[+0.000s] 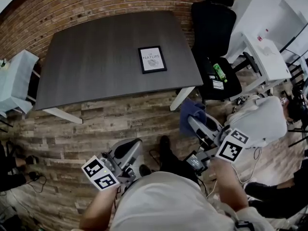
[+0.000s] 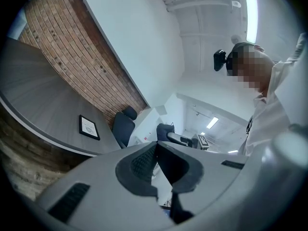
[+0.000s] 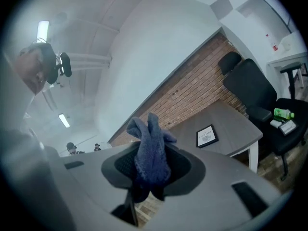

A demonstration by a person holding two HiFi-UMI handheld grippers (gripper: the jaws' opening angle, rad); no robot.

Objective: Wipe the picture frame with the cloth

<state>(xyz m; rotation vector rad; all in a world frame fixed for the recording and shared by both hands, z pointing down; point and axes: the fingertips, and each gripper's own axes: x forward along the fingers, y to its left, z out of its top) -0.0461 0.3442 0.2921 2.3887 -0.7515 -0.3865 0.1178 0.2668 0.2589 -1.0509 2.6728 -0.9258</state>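
While clamped on blue cloth (image 3: 150, 138), right tool (image 3: 153, 170); left tool (image 2: 157, 150) with jaws together.

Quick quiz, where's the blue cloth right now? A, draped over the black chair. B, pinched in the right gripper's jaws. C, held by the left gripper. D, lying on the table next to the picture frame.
B: the right gripper view shows the cloth pinched between the jaws of the right gripper, well short of the picture frame lying on the table.
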